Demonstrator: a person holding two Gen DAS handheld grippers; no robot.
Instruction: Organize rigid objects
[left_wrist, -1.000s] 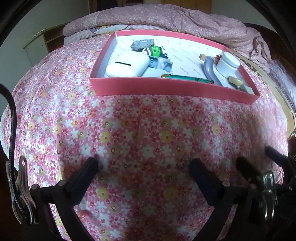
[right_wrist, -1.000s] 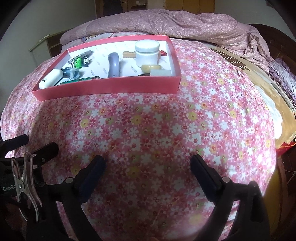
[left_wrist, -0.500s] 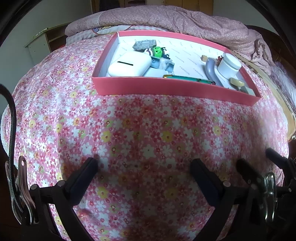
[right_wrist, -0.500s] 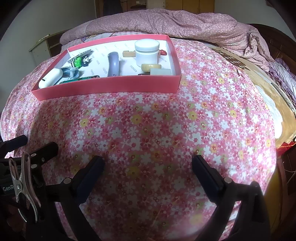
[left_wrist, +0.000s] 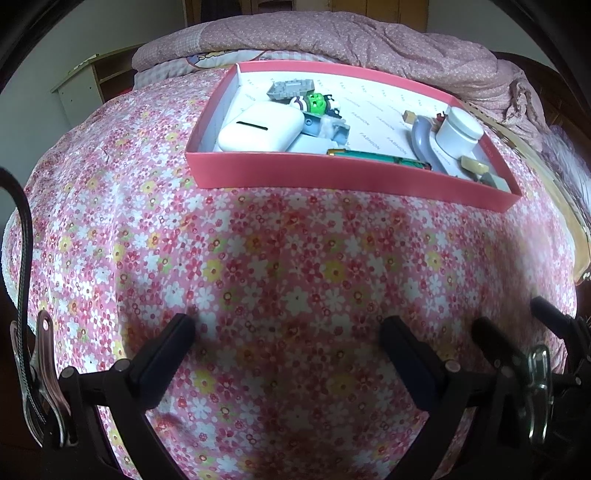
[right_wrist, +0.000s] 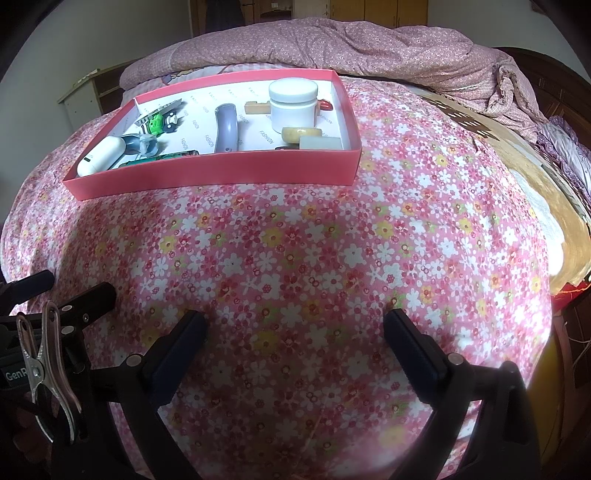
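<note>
A pink box (left_wrist: 332, 181) (right_wrist: 207, 173) lies on the flowered bedspread and holds several small things: a white earbud case (left_wrist: 258, 127) (right_wrist: 99, 157), a white jar (left_wrist: 458, 131) (right_wrist: 293, 103), a grey curved piece (right_wrist: 226, 127), a green toy (left_wrist: 318, 103) (right_wrist: 157, 123) and a green flat card (left_wrist: 376, 155). My left gripper (left_wrist: 286, 328) is open and empty over the bedspread, well short of the box. My right gripper (right_wrist: 295, 321) is open and empty too, beside the left one, whose fingers (right_wrist: 92, 295) show at its left.
A rumpled pink quilt (right_wrist: 351, 48) lies behind the box. A wooden bed frame (right_wrist: 554, 96) runs along the right. A small cabinet (left_wrist: 85, 88) stands at the far left. Bare bedspread (right_wrist: 295, 240) lies between the grippers and the box.
Both views have tilted down slightly, so the box sits a little lower in the frames. Both grippers stay open and empty.
</note>
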